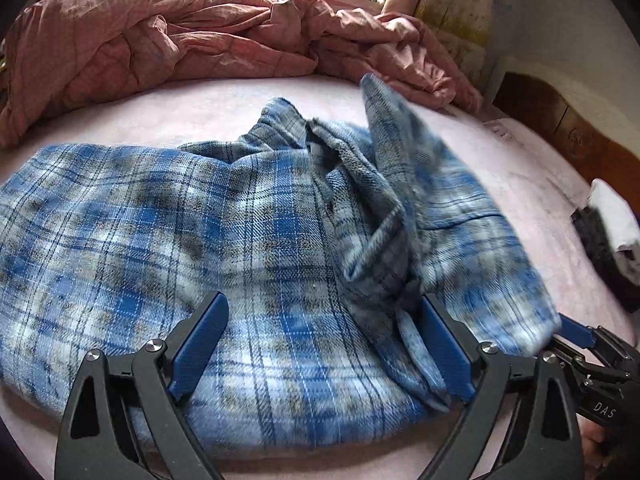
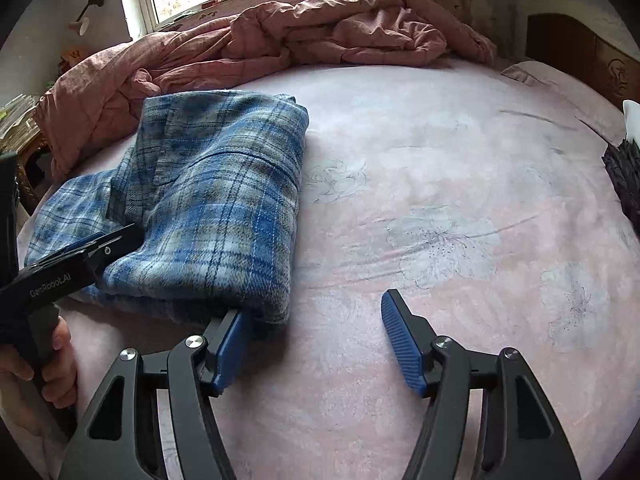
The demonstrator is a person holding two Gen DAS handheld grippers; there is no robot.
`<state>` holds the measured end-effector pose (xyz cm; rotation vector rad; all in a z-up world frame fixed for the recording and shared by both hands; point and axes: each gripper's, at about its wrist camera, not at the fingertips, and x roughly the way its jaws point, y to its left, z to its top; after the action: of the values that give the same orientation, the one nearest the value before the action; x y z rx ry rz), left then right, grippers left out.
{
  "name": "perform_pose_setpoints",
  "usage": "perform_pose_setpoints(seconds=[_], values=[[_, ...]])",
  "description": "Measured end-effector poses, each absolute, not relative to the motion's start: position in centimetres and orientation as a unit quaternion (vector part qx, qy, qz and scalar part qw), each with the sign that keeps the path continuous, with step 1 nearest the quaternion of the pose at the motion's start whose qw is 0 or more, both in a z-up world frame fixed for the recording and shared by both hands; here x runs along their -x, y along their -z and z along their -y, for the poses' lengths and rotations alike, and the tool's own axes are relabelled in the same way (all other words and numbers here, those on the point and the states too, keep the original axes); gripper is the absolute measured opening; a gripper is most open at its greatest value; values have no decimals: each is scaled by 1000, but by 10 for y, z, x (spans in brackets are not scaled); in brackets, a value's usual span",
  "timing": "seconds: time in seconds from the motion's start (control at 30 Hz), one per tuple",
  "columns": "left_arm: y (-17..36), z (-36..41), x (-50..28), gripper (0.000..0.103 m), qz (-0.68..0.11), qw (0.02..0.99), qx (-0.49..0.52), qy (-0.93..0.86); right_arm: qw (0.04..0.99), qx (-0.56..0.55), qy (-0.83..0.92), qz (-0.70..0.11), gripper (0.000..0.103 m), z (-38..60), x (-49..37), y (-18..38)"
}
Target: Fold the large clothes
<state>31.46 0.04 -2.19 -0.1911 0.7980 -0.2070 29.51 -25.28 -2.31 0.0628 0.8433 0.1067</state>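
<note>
The pink bed sheet (image 2: 440, 184), a soft pile fabric printed with faint flowers, fills the right wrist view. A crumpled pink quilt (image 1: 168, 40) is heaped at 12 o'clock, below the window.

The plaid shirt (image 1: 200, 232), a thick brushed flannel in blue, grey and white, lies on the sheet, partly doubled over. In the right wrist view it sits at 9 to 10 o'clock. In the left wrist view a blurred flap stands up at 2 o'clock, so 1 fold is judged to be in hand and not yet laid flat.

The left gripper (image 1: 320, 340) is seen spread wide above the cloth, nothing pinched between its ribbed blue pads. The right gripper (image 2: 316, 340) is also parted; its left pad is tucked at the shirt's near hem, its right pad over bare sheet, and no grip is seen.

Next, fresh holds on 2 edges appear to be needed for another fold. A dark knitted item (image 2: 624, 176) lies at 3 o'clock.
</note>
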Motion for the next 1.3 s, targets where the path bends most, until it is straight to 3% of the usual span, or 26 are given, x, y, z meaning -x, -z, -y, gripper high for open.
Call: perform_pose_setpoints(seconds=[0.1,0.27,0.37,0.5,0.7,0.77,0.87,1.03,1.1,1.17,1.23,1.3], values=[[6,-25,-292,90,-353,920,118,120,929,-7,-60,-364,65,246,-275,-6],[-24,-65,-255,91,-302,947,70,77,953,-39,-73,-290,65,253,-250,-43],[-38,-89,-240,92,-278,959,43,38,950,-53,-60,-302,65,260,-256,-39],[-53,-132,-225,102,-211,976,44,-24,942,-65,-54,-326,65,265,-266,-25],[-32,-201,-259,102,-282,946,161,-18,942,-51,-54,-327,65,255,-266,-18],[-13,-213,-269,93,-330,921,205,-27,942,-57,-54,-325,65,251,-263,-20],[11,-223,-278,92,-371,885,282,-2,944,-63,-80,-314,65,246,-254,-30],[29,-217,-285,92,-398,872,285,-4,951,-39,-88,-294,65,236,-243,-40],[31,-214,-284,78,-387,876,286,-15,949,-38,-85,-300,65,235,-243,-39],[35,-213,-286,27,-384,874,295,-43,948,-40,-75,-307,65,237,-243,-41],[32,-211,-288,11,-373,867,329,-26,952,-45,-71,-293,65,243,-235,-51],[10,-199,-283,9,-342,890,302,-17,957,-40,-63,-279,65,248,-229,-60]])
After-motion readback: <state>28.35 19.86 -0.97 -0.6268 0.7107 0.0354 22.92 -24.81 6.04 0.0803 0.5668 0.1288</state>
